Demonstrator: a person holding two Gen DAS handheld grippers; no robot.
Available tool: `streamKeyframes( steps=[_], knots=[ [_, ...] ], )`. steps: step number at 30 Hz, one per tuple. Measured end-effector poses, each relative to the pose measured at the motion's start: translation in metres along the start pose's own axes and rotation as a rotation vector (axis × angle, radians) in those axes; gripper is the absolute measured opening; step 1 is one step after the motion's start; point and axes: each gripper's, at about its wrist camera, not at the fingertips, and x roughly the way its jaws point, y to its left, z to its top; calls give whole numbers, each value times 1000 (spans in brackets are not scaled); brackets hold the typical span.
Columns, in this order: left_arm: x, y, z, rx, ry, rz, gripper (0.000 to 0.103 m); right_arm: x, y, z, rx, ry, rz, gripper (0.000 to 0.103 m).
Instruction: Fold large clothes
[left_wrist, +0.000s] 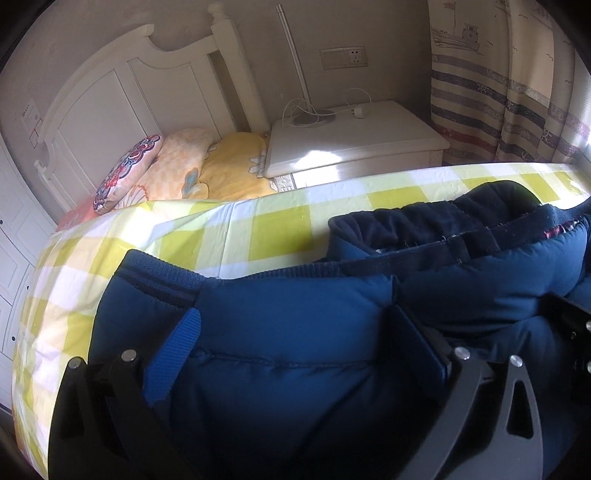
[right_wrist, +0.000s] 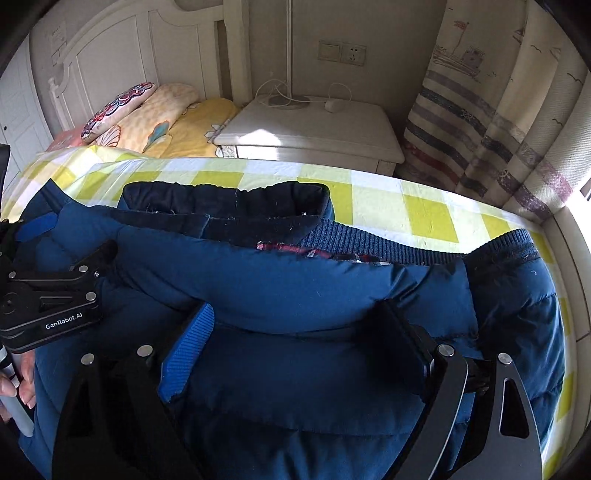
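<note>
Both pairs of tongs filled the near edge of their views, the left tongs (left_wrist: 295, 354) and the right tongs (right_wrist: 299, 350) each standing wide apart with the padded blue jacket (left_wrist: 295, 325) bulging between their pads, no pad visibly clamping the cloth. One blue pad (right_wrist: 188, 354) of the right tongs lay against the puffy fabric without pinching it. That jacket lay on the bed (left_wrist: 155, 236), over its yellow-checked sheet, doubled into a thick bundle, with its dark collar (right_wrist: 225, 206) and ribbed hem (right_wrist: 388, 243) at the far side. Beyond the bed stood a white nightstand (right_wrist: 314, 136) and a striped curtain (right_wrist: 480, 122), far right.

By my reading, a fold had been laid down and let go, so the step in hand was the release. Next would likely come a fresh grip on one edge of the bundle, taken deep enough to catch all the slippery, springy layers.
</note>
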Motion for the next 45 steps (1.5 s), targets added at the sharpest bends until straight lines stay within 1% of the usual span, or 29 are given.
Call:
streamKeyframes(
  steps=[3, 7, 8, 9, 10, 11, 12, 13, 14, 15, 16, 18, 20, 21, 23, 24, 25, 26, 27, 28, 30, 31, 33, 34, 35, 36, 37, 41, 45],
  knots=[
    [-1, -5, -1, 16, -15, 27, 101, 2, 5, -1, -18, 0, -29, 87],
    [-4, -6, -4, 21, -28, 36, 101, -4, 13, 2, -74, 17, -81, 86],
    [-4, -6, -4, 25, -32, 41, 101, -11, 13, 4, -98, 3, -117, 86],
    [-5, -7, -4, 28, -34, 46, 101, -22, 9, 5, -99, -42, -158, 86],
    [-6, -8, -5, 29, -37, 50, 101, -31, -2, 6, -67, -86, -181, 86],
    [-6, -8, -5, 29, -38, 49, 101, -34, -19, 6, -4, -95, -201, 87],
    [-5, -8, -4, 26, -37, 46, 101, -29, -39, 4, 69, -64, -207, 88],
    [-5, -7, -4, 23, -35, 41, 101, -21, -60, 1, 137, -15, -181, 88],
    [-5, -6, -4, 19, -34, 35, 101, -13, -77, -2, 198, 20, -117, 88],
    [-5, -5, -5, 16, -34, 28, 101, -11, -89, -5, 244, 28, -59, 88],
    [-5, -4, -5, 12, -32, 23, 101, -13, -94, -5, 264, 26, -48, 88],
    [-4, -3, -5, 7, -30, 17, 101, -22, -93, -2, 244, 3, -111, 88],
    [-4, -2, -5, 6, -31, 16, 101, -34, -98, -4, 252, -58, -154, 89],
    [-4, -1, -5, 5, -31, 14, 101, -29, -106, -7, 290, -35, -153, 89],
    [-3, -1, -5, 1, -31, 6, 101, -9, -118, -15, 358, 46, -103, 90],
    [-3, 0, -5, -2, -30, 4, 101, -8, -118, -15, 360, 53, -98, 91],
    [-4, -1, -5, -2, -30, 4, 101, -10, -115, -13, 347, 59, -118, 91],
    [-4, -1, -5, -2, -30, 4, 101, -15, -111, -10, 324, 61, -171, 91],
    [-4, -1, -5, -2, -30, 4, 101, -27, -103, -8, 302, 33, -242, 91],
    [-4, -1, -5, -3, -30, 2, 101, -43, -90, -6, 277, -28, -258, 91],
    [-3, 0, -5, -6, -28, -2, 101, -70, -58, -5, 211, -116, -188, 91],
    [-3, 0, -5, -8, -27, -4, 101, -74, -38, -4, 158, -124, -163, 93],
    [-3, 0, -5, -8, -28, -3, 101, -64, -3, -4, 46, -76, -86, 97],
    [-3, 1, -5, -6, -28, -3, 101, -53, 10, -6, 3, -44, -73, 97],
    [-3, 1, -5, -6, -29, -1, 101, -40, 21, -9, -37, -14, -103, 97],
    [-3, 2, -5, -7, -30, -1, 101, -29, 27, -13, -57, 8, -129, 97],
    [-3, 3, -5, -11, -30, -3, 101, -24, 26, -16, -50, 3, -129, 98],
    [-2, 3, -4, -14, -26, -7, 101, -16, 8, -18, 22, 22, -61, 98],
    [-5, 7, -1, -8, 8, -19, 101, -14, 8, -22, 22, 14, -75, 98]
  ],
)
